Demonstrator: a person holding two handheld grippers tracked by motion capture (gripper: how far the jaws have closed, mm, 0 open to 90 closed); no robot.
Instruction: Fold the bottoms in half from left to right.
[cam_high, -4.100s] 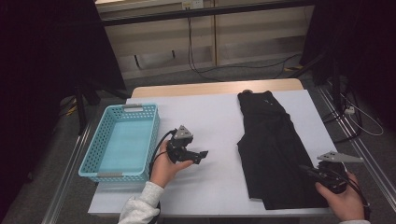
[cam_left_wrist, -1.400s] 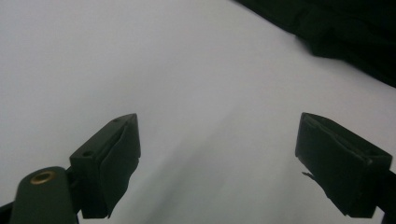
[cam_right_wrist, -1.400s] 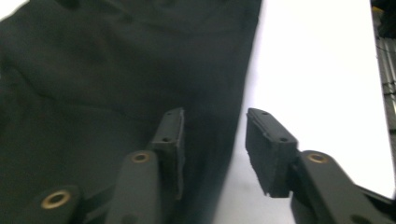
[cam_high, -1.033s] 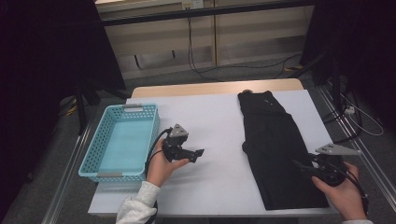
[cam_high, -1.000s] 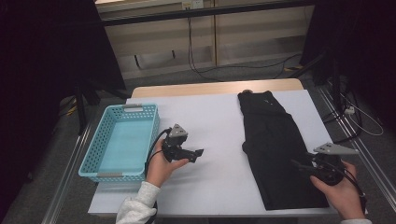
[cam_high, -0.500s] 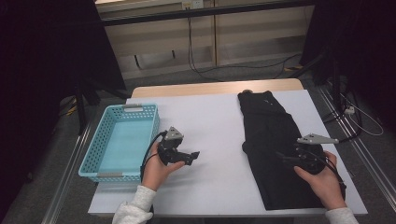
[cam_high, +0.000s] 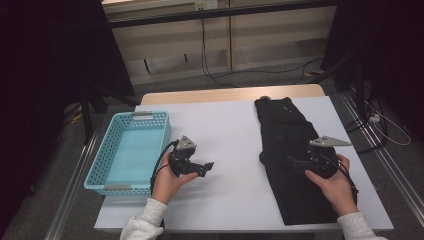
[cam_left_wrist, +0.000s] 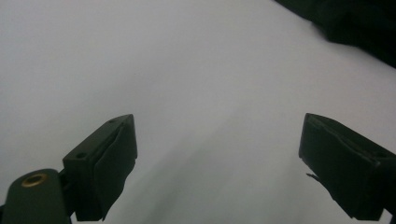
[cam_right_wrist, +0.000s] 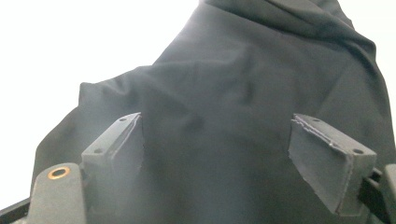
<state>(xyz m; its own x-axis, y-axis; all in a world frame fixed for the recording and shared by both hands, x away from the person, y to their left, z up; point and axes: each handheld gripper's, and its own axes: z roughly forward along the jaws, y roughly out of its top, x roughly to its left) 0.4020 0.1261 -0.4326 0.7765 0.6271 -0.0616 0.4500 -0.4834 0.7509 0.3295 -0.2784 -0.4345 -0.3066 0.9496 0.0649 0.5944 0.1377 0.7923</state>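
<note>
Black garment (cam_high: 292, 165), turquoise basket (cam_high: 102, 165), white table (cam_high: 230, 135)

Your high view is evenly lit over the white desk (cam_high: 235, 135), while the room around it falls nearly black. In your gripper views the desk glares to a washed-out white, the black garment (cam_right_wrist: 243, 116) shows faint folds, and the near fingers (cam_left_wrist: 109, 163) look soft, slightly blurred.

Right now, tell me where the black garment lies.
In the high view, the black garment lies lengthwise on the right side of the white table, under the right claw, far from the blue basket.
</note>
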